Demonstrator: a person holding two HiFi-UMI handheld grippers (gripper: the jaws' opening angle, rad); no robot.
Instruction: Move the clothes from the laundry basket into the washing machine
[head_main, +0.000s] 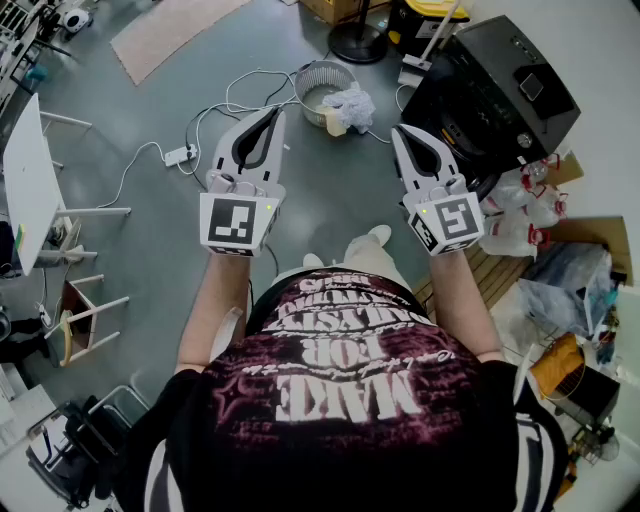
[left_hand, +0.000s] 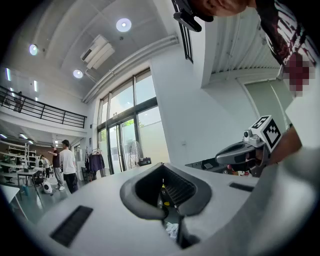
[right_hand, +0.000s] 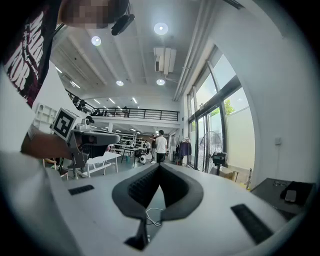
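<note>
A round mesh laundry basket (head_main: 322, 88) stands on the grey floor ahead of me, with a pale crumpled cloth (head_main: 349, 106) hanging over its right rim. The black top-loading washing machine (head_main: 497, 88) sits at the upper right. Both grippers are held level in front of my chest, well short of the basket. My left gripper (head_main: 276, 113) is shut with nothing in it, as its own view (left_hand: 163, 166) also shows. My right gripper (head_main: 399, 131) is likewise shut and empty, jaws meeting at the tip (right_hand: 160, 165). Each gripper view shows the other gripper off to the side.
White cables and a power strip (head_main: 180, 155) trail across the floor left of the basket. A white table (head_main: 28, 185) and a stool (head_main: 85, 315) stand at the left. A fan base (head_main: 357, 42) is behind the basket. Plastic bottles and bags (head_main: 525, 215) crowd the right.
</note>
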